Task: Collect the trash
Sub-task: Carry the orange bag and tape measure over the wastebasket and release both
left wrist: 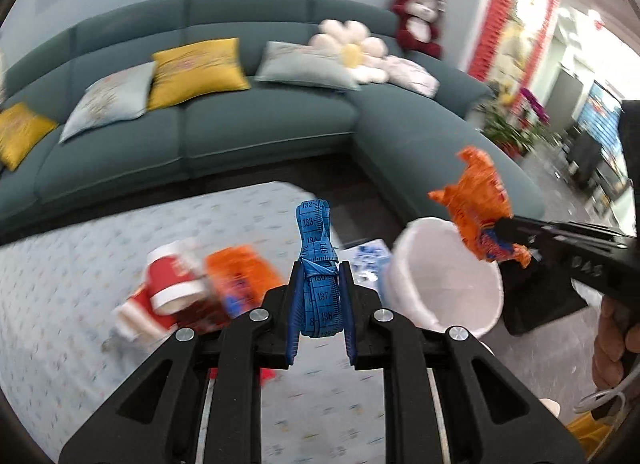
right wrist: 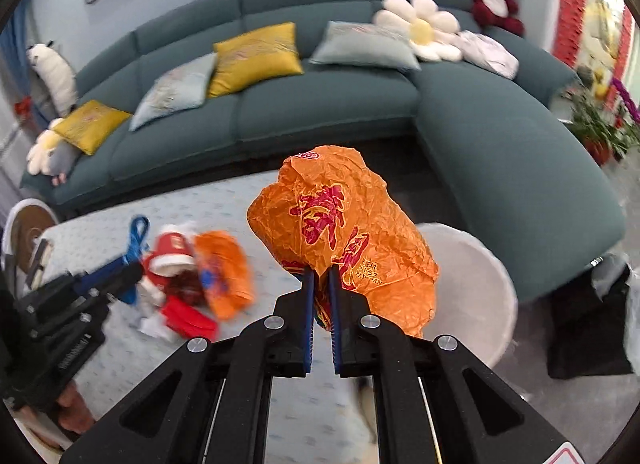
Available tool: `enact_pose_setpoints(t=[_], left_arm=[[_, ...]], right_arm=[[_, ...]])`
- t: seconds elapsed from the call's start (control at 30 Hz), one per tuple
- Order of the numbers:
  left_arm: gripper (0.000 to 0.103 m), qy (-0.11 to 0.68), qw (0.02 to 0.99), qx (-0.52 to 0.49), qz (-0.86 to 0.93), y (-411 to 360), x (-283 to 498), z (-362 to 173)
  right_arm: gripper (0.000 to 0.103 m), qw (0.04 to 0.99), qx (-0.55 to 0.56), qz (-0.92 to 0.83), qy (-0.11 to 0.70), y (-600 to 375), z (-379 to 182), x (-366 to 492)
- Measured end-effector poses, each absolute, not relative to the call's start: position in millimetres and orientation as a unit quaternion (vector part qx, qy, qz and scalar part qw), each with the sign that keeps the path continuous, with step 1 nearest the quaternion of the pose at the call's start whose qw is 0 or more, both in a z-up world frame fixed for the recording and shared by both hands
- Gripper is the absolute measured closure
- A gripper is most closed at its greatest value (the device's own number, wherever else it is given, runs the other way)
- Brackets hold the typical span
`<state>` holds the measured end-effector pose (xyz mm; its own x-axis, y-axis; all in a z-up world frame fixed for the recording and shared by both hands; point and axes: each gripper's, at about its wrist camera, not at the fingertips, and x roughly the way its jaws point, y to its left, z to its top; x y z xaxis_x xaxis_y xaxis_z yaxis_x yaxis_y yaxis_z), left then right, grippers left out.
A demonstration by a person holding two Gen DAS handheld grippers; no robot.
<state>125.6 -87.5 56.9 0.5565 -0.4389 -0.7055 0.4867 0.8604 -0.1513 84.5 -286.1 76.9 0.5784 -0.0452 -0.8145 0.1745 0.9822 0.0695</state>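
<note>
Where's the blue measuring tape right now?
The blue measuring tape is clamped in the left gripper, held above the table, with the red paper cup to its left and the white bin to its right.

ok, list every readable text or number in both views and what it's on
"132", "133", "137", "138": tape measure in the left gripper.
"RANWAN", roughly, small: orange wrapper in the right gripper; its red characters show, not legible to me.
Right gripper's side print in the left view: unclear.
Red cup, second wrapper: blurred.

crinkled glossy orange wrapper (right wrist: 344, 240); matt cloth sofa (right wrist: 320, 104); paper cup (right wrist: 172, 252).
</note>
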Motion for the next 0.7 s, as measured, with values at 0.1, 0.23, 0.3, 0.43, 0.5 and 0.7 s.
enact_pose_setpoints(t=[0.1, 0.23, 0.3, 0.43, 0.5, 0.7], left_arm=[[0.086, 0.393, 0.87, 0.044, -0.294, -128, 124, 57], [0.086, 0.399, 0.854, 0.057, -0.328, -171, 121, 46], [0.086, 0.405, 0.847, 0.067, -0.339, -188, 118, 36], [0.086, 0.437, 0.822, 0.059, -0.359, -208, 128, 11], [0.086, 0.446, 0.813, 0.062, -0.369, -216, 133, 0], [0.086, 0.461, 0.778, 0.074, -0.421, -248, 142, -24]], right_arm=[[0.096, 0.878, 0.077, -0.082, 0.465, -314, 65, 78], [0.096, 0.863, 0.126, -0.098, 0.479, -343, 40, 77], [0.096, 0.858, 0.135, -0.109, 0.483, -347, 30, 76], [0.096, 0.838, 0.171, -0.142, 0.498, -366, 9, 73], [0.096, 0.834, 0.183, -0.157, 0.496, -375, 5, 67], [0.096, 0.811, 0.21, -0.183, 0.515, -388, -23, 59]])
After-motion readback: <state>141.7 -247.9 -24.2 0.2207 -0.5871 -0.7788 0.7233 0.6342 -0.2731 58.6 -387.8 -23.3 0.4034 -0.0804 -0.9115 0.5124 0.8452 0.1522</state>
